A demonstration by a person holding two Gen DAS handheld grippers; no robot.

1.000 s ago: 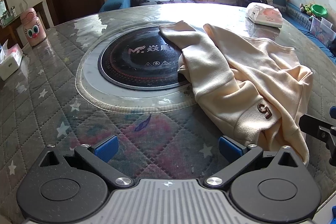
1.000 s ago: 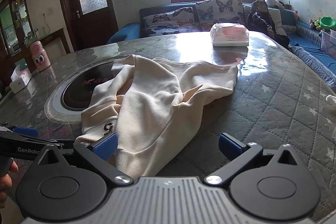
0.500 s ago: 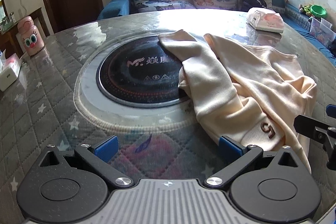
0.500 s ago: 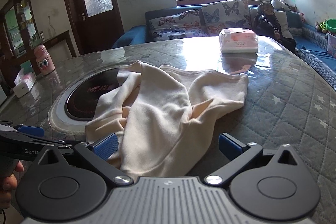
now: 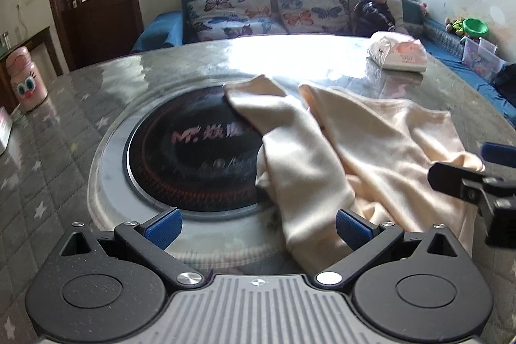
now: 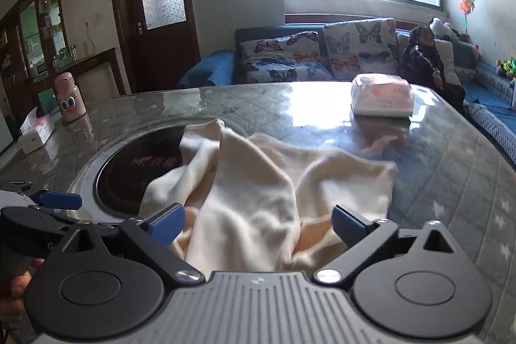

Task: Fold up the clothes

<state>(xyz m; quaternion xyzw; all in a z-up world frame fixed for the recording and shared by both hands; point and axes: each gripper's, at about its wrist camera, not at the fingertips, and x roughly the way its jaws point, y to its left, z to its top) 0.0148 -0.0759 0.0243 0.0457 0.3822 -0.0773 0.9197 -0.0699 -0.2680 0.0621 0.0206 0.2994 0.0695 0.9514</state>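
- Now both cameras sit lower and nearer the round quilted table under glass [image 5: 80, 131] than a second ago; its inset black induction plate [image 5: 193, 157] fills more of the left view
- Cream long-sleeved knit garment [image 6: 258, 199] lies rumpled, not folded flat: one sleeve [image 5: 283, 131] runs across the plate's right edge, body bunched to the right of it, near hem at the table's front edge. Its lie is unchanged over the last second; only the grippers moved
- Left gripper [image 5: 258, 223]: came forward, jaws wide, nothing between the blue pads; the right pad stands just at the sleeve's near end
- Right gripper [image 6: 258, 223]: closed in on the near hem, jaws wide, cloth now lying between the pads but not pinched
- Judgement: both tools are lining up on the near edge for a grasp; no neat fold is visible
- Pink-and-white tissue pack [image 6: 382, 99] at the far side, well apart from the garment, unmoved
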